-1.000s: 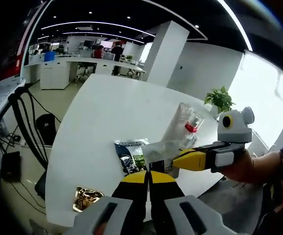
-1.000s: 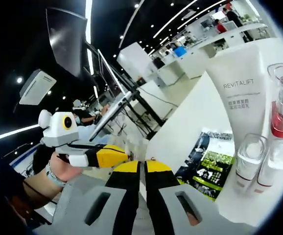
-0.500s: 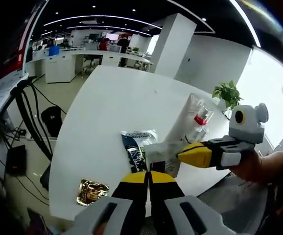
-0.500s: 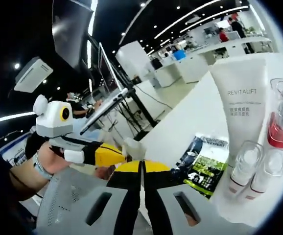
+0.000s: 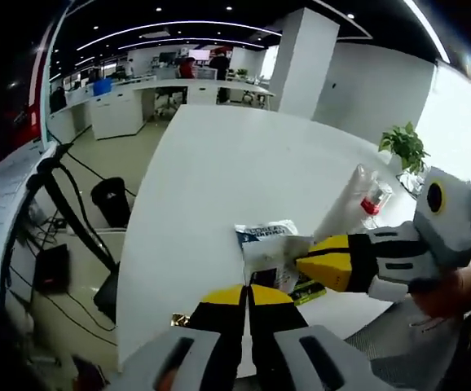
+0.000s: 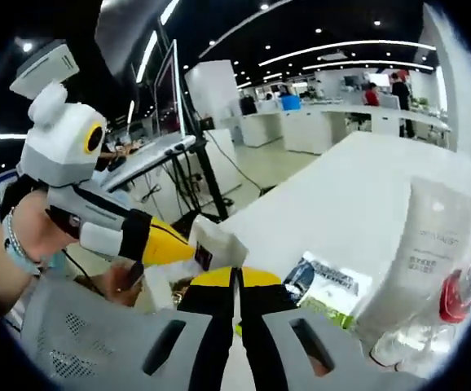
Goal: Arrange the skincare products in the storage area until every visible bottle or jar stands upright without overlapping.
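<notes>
The left gripper (image 5: 248, 295) has its yellow-tipped jaws pressed together at the bottom of the left gripper view; whether anything thin sits between the tips cannot be made out. The right gripper (image 6: 237, 281) looks the same in its own view, jaws closed tip to tip, though the left gripper view shows it (image 5: 305, 262) coming in from the right with its tip against a small white box (image 5: 266, 255) held above the table (image 5: 219, 171). Whether the box is pinched or only touched is hard to tell. In the right gripper view the box (image 6: 217, 241) sits just off the left gripper's (image 6: 182, 248) yellow tip, so which tool carries it stays unclear.

The products lie near the table's near edge. A sachet (image 5: 266, 233) is flat on the table and partly hidden behind the box; its print is too small to read there. The right gripper view shows more of it (image 6: 325, 281), dark and green. A white tube (image 6: 419, 261) lies flat beside the sachet, and a clear bottle with a red collar (image 6: 455, 300) lies next to it, cut off by the edge. In the left gripper view the tube (image 5: 343, 208) and bottle (image 5: 372, 201) are small and partly covered by the right gripper. A plant (image 5: 405, 147) stands at the table's far side.
</notes>
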